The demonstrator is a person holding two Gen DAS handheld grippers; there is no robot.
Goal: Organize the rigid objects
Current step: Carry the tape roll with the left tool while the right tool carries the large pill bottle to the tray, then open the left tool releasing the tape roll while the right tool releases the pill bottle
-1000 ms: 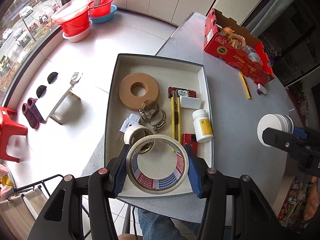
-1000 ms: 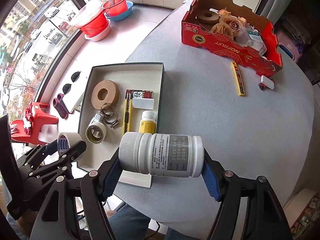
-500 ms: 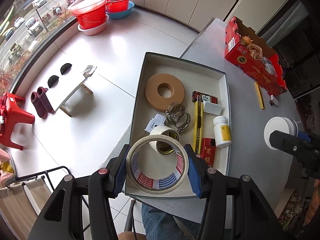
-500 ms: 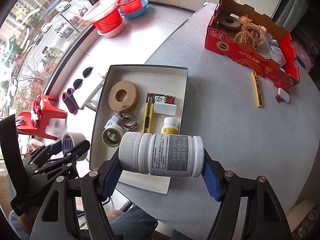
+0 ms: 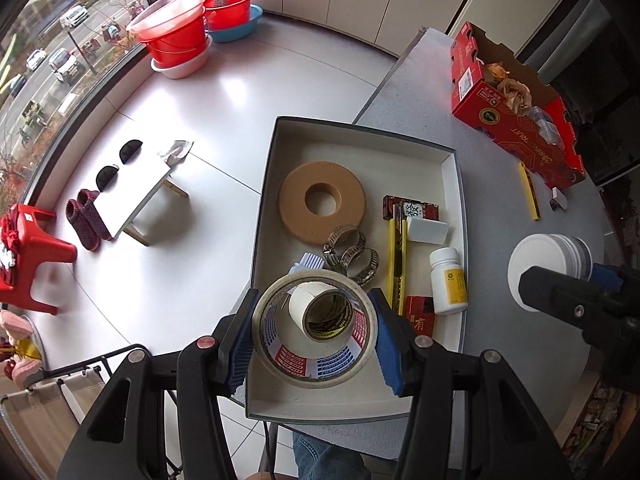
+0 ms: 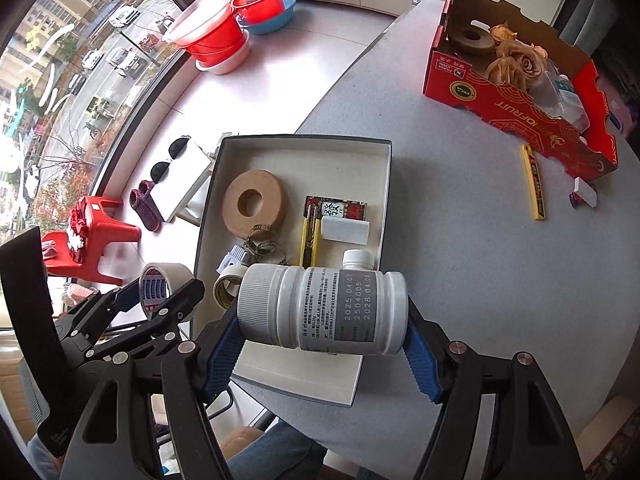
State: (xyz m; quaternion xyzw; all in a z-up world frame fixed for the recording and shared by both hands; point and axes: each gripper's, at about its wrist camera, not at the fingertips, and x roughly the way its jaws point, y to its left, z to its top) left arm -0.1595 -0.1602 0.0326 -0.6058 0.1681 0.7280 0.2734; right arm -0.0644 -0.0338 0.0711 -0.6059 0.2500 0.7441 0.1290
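Both grippers are loaded above a grey counter (image 6: 460, 240). The left gripper (image 5: 316, 334) clamps a wide roll of packing tape (image 5: 316, 364) by its outer rim. The right gripper (image 6: 322, 332) squeezes a white pill bottle (image 6: 320, 310) sideways, cap and base against its pads. Directly ahead of both, below the fingertips, sits an open tray (image 5: 452, 160), crowded with small items. The risk: the smooth bottle could slip out lengthwise, or either item, lowered, could land on a smaller tape roll (image 5: 320, 308) and small bottle (image 5: 448, 280) instead of bare tray floor.
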